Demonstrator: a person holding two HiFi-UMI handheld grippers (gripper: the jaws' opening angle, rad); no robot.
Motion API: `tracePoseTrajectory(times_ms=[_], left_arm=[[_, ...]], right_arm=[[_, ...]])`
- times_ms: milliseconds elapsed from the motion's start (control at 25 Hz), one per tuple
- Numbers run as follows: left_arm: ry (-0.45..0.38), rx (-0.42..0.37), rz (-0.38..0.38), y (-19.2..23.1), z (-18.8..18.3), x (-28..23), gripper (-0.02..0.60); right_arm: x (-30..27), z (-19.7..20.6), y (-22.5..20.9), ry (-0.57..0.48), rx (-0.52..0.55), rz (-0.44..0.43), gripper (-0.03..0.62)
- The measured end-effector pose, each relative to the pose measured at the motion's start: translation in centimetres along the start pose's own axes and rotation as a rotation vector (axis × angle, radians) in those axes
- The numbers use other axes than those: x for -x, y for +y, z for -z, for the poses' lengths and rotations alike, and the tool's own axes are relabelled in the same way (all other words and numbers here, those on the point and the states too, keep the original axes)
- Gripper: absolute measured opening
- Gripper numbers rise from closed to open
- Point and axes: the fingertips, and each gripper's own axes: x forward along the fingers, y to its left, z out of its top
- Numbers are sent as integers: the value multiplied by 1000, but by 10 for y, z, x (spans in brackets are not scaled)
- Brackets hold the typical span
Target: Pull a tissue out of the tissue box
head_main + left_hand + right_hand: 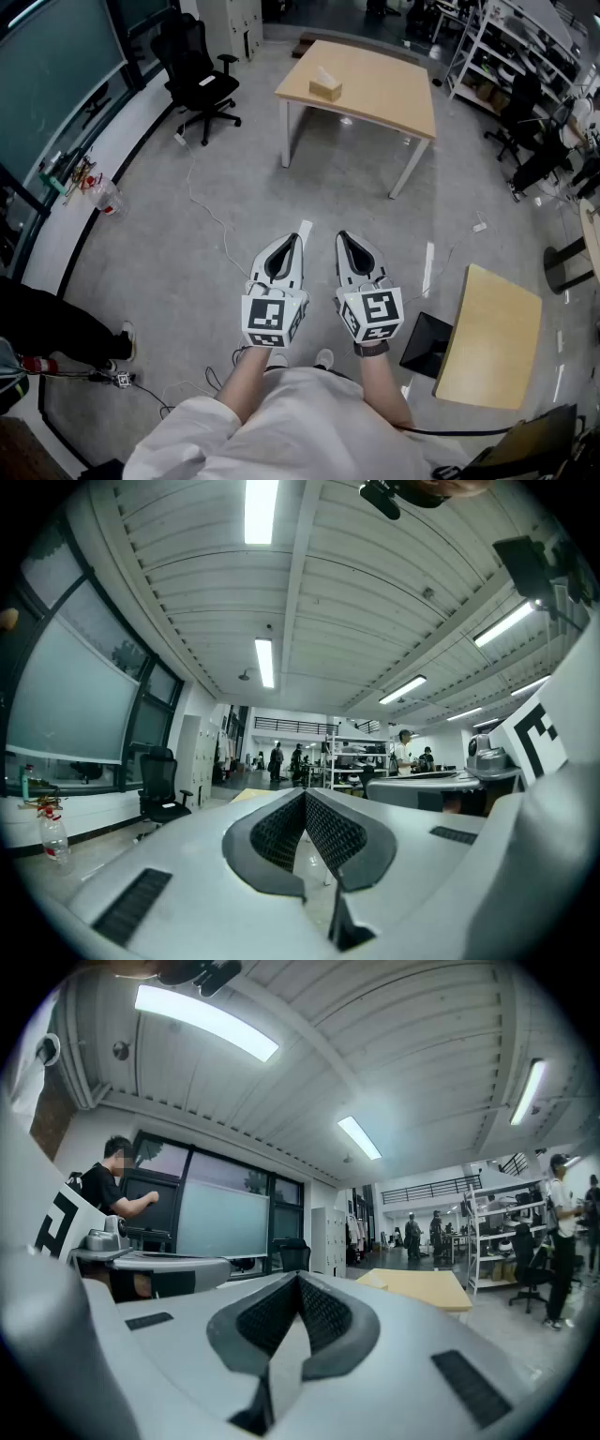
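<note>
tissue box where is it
Head view, upper middle: the tissue box sits near the left edge of the tan table, right of the black office chair.

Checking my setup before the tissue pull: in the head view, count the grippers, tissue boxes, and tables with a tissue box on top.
grippers: 2, the left gripper and the right gripper, both shut and empty
tissue box: 1
table under it: 1
total: 4
</note>
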Motion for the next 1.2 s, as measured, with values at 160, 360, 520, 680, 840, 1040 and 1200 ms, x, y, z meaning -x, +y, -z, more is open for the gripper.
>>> tracePoseTrajectory(times_ms=[160,360,520,680,840,1040,1200], left_arm=[[40,15,-23,15,10,25,-11],[33,19,-49,44,9,46,-11],[30,30,-72,70,12,60,-11],[32,66,-86,94,17,67,-11],[38,175,-73,111,32,61,-11],[-18,223,-34,136,35,25,-11],[-128,299,68,154,17,-24,-11]], right_arm=[[5,12,24,36,-21,-8,0],[-9,9,51,25,-18,-26,0],[-24,11,78,22,-28,-43,0],[-37,17,107,48,-5,-76,0],[-49,40,117,90,2,-92,0],[-102,48,98,94,-2,-107,0],[-174,53,68,92,-28,-156,0]])
